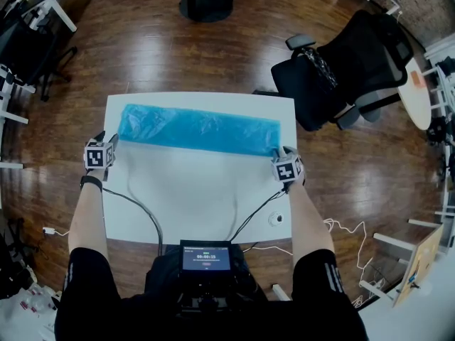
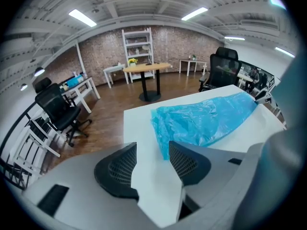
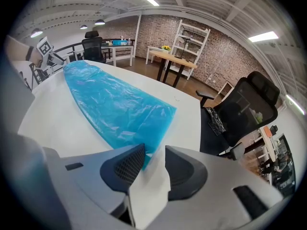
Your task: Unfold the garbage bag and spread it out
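Garbage bag [image 1: 199, 130] lies flat along the table's [image 1: 199, 204] far edge. Left gripper [image 2: 152, 151] and right gripper [image 3: 154, 153] jaws stand partly apart, gripping nothing.

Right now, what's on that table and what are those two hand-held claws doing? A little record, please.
Surface: white table
Item: blue garbage bag, a long crinkled strip across the far half
Left gripper: jaws apart, nothing pinched, by the bag's left end
Right gripper: jaws apart, nothing pinched, bag's corner just at its tips
Nearby: black office chair past the table's far right corner
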`<state>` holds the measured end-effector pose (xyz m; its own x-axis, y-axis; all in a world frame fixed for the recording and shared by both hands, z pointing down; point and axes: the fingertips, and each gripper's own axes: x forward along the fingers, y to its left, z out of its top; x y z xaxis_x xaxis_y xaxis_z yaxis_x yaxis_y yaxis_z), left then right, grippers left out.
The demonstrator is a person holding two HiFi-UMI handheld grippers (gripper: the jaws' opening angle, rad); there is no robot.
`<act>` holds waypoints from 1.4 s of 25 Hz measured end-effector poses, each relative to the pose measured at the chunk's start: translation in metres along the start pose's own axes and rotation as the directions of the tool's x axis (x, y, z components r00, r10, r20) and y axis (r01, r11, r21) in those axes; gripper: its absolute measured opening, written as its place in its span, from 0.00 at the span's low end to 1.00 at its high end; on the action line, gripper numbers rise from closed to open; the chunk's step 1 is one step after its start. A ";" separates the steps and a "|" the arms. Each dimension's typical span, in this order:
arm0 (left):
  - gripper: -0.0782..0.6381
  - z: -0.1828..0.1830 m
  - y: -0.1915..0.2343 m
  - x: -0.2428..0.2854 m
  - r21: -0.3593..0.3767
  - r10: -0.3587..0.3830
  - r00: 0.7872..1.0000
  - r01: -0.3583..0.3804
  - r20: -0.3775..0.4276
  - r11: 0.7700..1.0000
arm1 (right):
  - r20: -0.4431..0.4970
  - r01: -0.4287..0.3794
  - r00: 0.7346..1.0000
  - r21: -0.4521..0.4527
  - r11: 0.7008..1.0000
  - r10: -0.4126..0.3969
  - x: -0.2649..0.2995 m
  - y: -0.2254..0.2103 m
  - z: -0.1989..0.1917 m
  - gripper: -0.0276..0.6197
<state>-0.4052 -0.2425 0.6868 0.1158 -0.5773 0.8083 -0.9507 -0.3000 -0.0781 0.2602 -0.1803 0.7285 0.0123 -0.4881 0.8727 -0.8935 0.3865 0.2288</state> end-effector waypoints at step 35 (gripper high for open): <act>0.40 0.069 -0.038 0.084 0.174 -0.147 0.963 0.189 -0.225 0.966 | -0.010 0.017 1.000 0.014 1.000 -0.016 -0.003 0.002 0.001 0.27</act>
<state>-0.3395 -0.3321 0.7177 0.1869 -0.3405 0.9215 -0.8468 -0.5313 -0.0246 0.2577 -0.1789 0.7258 0.0313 -0.4868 0.8729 -0.8992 0.3676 0.2372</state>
